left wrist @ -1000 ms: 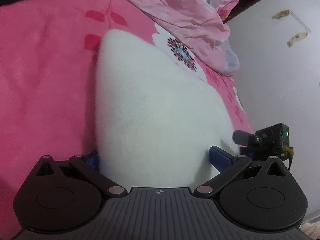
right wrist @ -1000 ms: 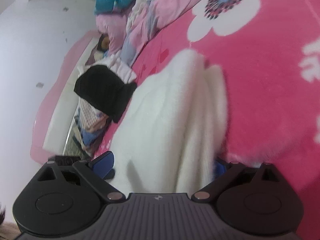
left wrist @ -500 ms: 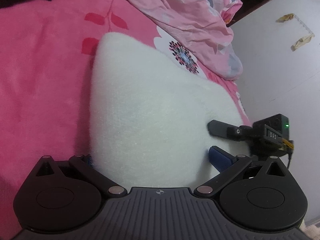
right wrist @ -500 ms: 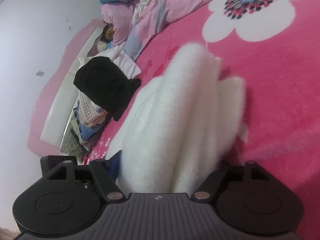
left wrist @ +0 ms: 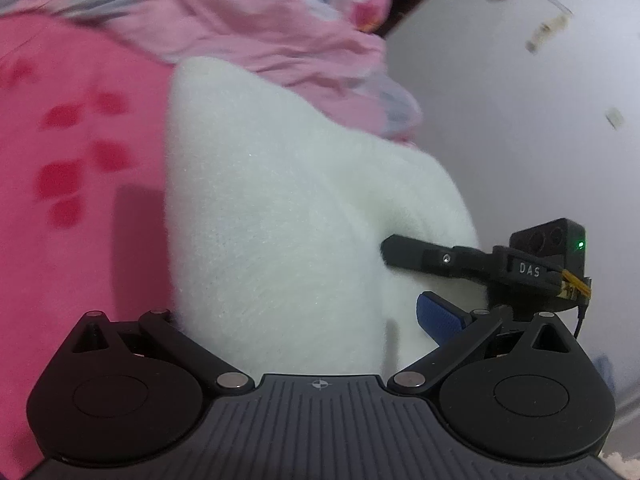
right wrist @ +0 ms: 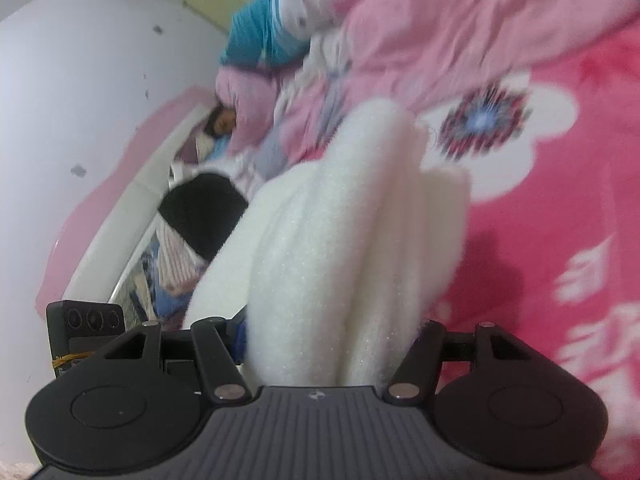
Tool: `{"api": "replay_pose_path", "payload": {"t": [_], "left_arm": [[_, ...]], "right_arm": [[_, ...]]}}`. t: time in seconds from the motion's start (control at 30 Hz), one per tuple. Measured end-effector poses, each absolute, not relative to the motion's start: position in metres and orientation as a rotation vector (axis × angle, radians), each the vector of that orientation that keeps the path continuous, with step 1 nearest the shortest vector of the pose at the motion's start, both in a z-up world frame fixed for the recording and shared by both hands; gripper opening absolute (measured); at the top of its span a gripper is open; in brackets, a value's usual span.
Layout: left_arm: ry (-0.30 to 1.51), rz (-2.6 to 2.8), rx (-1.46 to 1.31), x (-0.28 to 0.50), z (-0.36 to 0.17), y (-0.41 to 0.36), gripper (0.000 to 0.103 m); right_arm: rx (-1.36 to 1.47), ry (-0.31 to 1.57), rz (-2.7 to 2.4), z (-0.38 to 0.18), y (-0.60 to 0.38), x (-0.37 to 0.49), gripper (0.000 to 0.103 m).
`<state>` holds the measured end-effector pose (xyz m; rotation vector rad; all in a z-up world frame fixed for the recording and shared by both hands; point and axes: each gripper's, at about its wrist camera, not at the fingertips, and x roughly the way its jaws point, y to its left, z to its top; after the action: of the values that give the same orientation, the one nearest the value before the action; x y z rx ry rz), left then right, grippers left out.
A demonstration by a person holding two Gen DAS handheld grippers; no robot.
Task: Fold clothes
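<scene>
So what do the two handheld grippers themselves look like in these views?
Both match: a ribbed dark grey body, black round-lobed linkage plates with silver pivot pins, and blue pads on the fingers. Seen from the left gripper, the right gripper carries white "DAS" lettering, a green light and a yellow-tipped cable.

The only readable lettering is "DAS", in pale capitals on the black body of the other gripper (left wrist: 524, 270) that shows at the right of the left wrist view, just below a small black camera box (left wrist: 550, 238) with a green light. The pink blanket (right wrist: 580, 280) in the right wrist view carries white marks at its right side that may be characters, but they are too blurred to read. A small crosshair sign, not a letter, sits at the middle of each grey ribbed mount (left wrist: 319, 384) at the bottom of both views. Nothing else can be read.
</scene>
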<state>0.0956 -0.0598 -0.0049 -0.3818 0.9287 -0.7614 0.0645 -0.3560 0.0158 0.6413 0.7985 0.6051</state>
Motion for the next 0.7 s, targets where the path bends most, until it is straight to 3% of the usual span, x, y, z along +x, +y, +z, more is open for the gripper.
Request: {"api": "replay_pose_path", "payload": {"t": [0.37,0.7], "left_arm": [[0.911,-1.023,-0.273,0.141,0.028,-0.283,0.102],[0.978,-1.13,-0.395,0.208,-0.038,-0.474,0.102]], "right_arm": [[0.47,0.679,0.285,0.095,-0.534,0.042,0.064],[0.281,0.781,0.023,0.063,-0.697,0.108,0.064]]}}
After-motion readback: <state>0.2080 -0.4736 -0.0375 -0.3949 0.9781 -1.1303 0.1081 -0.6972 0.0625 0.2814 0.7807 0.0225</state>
